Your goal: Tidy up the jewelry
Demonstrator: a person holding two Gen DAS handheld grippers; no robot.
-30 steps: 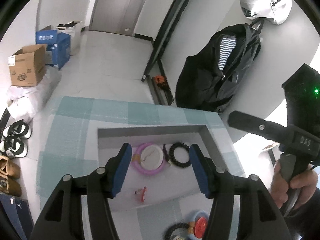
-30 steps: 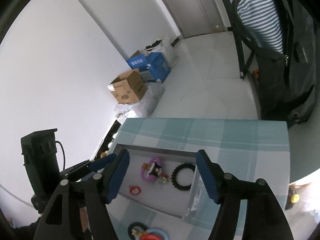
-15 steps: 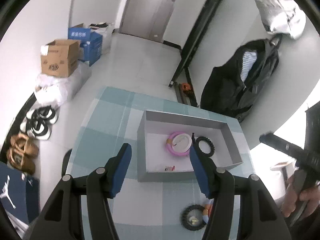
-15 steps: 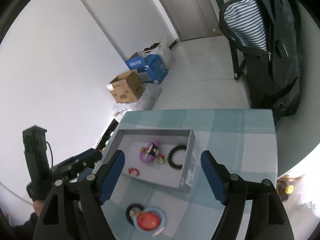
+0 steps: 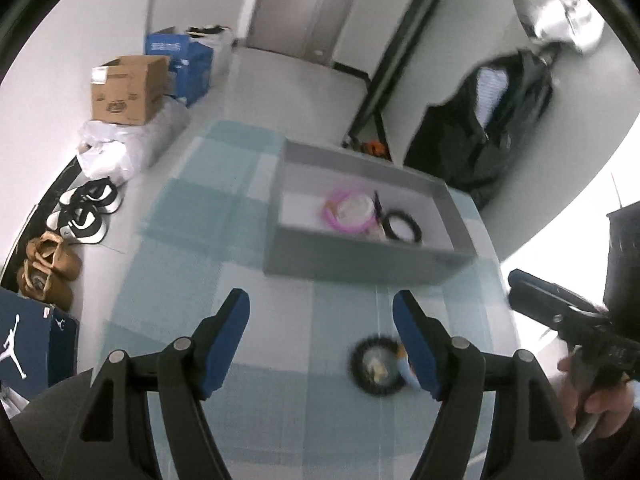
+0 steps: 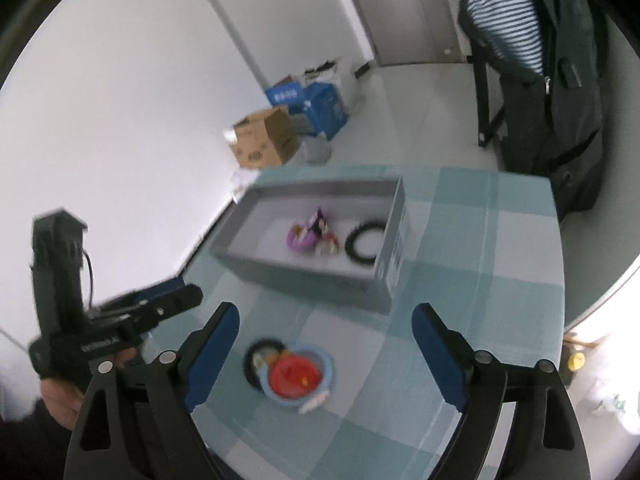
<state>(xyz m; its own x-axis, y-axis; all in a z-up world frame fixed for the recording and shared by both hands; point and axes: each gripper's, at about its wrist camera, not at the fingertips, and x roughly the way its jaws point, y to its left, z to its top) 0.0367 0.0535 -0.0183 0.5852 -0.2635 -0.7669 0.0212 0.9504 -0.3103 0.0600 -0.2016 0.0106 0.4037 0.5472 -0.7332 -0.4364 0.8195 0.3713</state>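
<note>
Left wrist view: the left gripper (image 5: 321,316) hangs above the counter (image 5: 192,216), its fingers spread wide with nothing between them. The grey box (image 5: 360,258) stands further off, holding a pink ring (image 5: 348,212) and a black bracelet (image 5: 403,231) side by side. Near the right finger, outside the box, lies a second black bracelet (image 5: 374,366) touching a blue piece that the finger partly hides. The right gripper (image 5: 560,316) shows at the right edge.

Right wrist view: the right gripper (image 6: 326,334) is also released and empty, high over the counter. Between its fingers lie the loose pieces: a black bracelet (image 6: 260,354) and, touching it on the right, a blue ring (image 6: 326,372) with a red disc (image 6: 296,374) on top and a small pale bit at its near edge. The box sits beyond, with the pink and black pieces inside. The left gripper (image 6: 152,304) is at the left.

The step in hand looks like fetching the loose cluster. To do it well, pick one piece, probably the bracelet on the cluster's outer side, come straight down with one finger inside the loop and one outside, and close gently so the neighbours are not dragged. Motion blur hides fine detail.
</note>
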